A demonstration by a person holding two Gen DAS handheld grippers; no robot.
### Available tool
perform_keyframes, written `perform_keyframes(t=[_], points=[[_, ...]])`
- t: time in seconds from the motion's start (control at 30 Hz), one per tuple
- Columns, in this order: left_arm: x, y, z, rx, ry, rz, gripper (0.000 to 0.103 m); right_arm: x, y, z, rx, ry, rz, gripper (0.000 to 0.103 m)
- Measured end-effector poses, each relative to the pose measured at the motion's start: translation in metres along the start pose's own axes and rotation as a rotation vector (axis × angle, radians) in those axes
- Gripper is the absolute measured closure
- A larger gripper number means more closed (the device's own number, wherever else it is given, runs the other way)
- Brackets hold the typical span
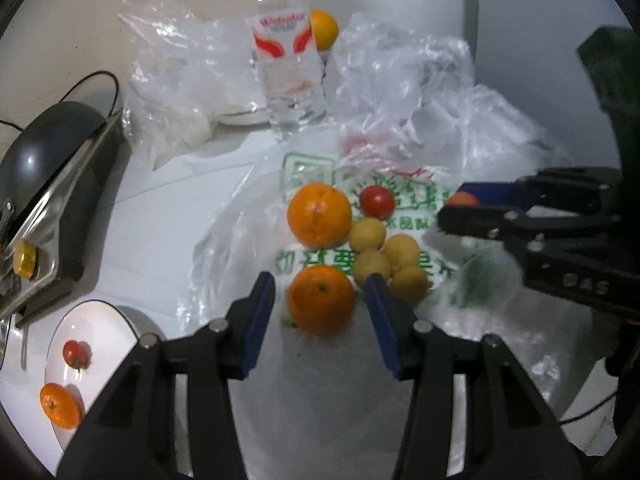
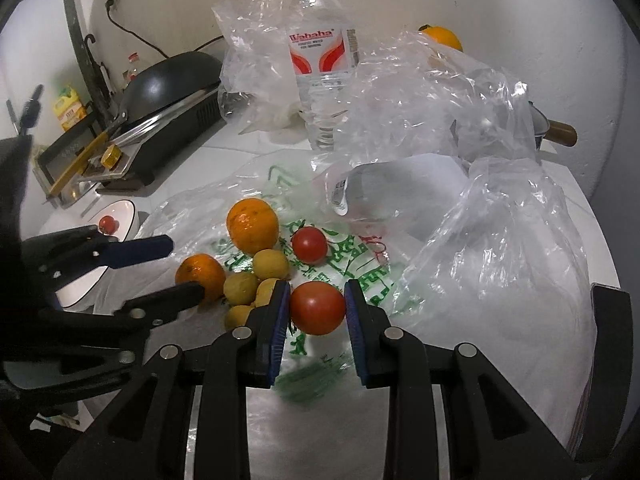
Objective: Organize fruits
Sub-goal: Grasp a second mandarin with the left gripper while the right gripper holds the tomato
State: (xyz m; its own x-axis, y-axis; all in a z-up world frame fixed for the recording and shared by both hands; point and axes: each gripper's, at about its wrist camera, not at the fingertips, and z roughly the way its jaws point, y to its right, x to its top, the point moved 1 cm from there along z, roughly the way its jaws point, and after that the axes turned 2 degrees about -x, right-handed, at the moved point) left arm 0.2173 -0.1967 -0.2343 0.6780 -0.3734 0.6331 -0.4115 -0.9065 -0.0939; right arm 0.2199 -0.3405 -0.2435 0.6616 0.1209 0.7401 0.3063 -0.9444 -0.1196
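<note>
On a green-printed plastic bag [image 1: 308, 168] lie two oranges, a red tomato [image 1: 377, 201] and several small yellow fruits [image 1: 384, 256]. My left gripper [image 1: 319, 280] is open, its blue pads on either side of the near orange [image 1: 322, 304] with small gaps. In the right wrist view the same left gripper [image 2: 185, 267] reaches that orange [image 2: 200, 274] from the left. The larger orange [image 1: 319, 214] sits just behind. My right gripper [image 2: 317, 286] is shut on a tomato [image 2: 318, 308], held just above the bag. A white plate [image 1: 96, 320] at the near left holds a tomato [image 1: 76, 354] and an orange [image 1: 59, 406].
A water bottle [image 2: 322, 60] stands behind the fruit among crumpled clear bags [image 2: 500, 232]. Another orange [image 2: 442, 38] sits by the back wall. A black appliance [image 1: 52, 168] fills the left side. A pan with a wooden handle [image 2: 560, 134] pokes out at the right.
</note>
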Motion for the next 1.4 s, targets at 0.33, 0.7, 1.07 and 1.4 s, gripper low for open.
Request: perform_keyframes(t=[0.33,0.7,1.07,1.4], points=[[-0.003,-0.003,0.024,-0.024,-0.044,0.017,0.056,0.003,0.002,0.004,0.002,-0.003,0.004,0.073],[-0.003,-0.005,0.017,-0.051,-0.015,0.013,0.063,0.005,-0.005,0.003,-0.018,-0.002,-0.003,0.073],[-0.004,0.002,-0.022,-0.059,0.053,0.018,0.063,0.005,-0.024,-0.018,-0.025,0.025,-0.032,0.073],[-0.016,-0.003,-0.06,-0.062,0.108,0.01,0.063,0.004,-0.05,-0.041,-0.032,0.053,-0.072,0.073]])
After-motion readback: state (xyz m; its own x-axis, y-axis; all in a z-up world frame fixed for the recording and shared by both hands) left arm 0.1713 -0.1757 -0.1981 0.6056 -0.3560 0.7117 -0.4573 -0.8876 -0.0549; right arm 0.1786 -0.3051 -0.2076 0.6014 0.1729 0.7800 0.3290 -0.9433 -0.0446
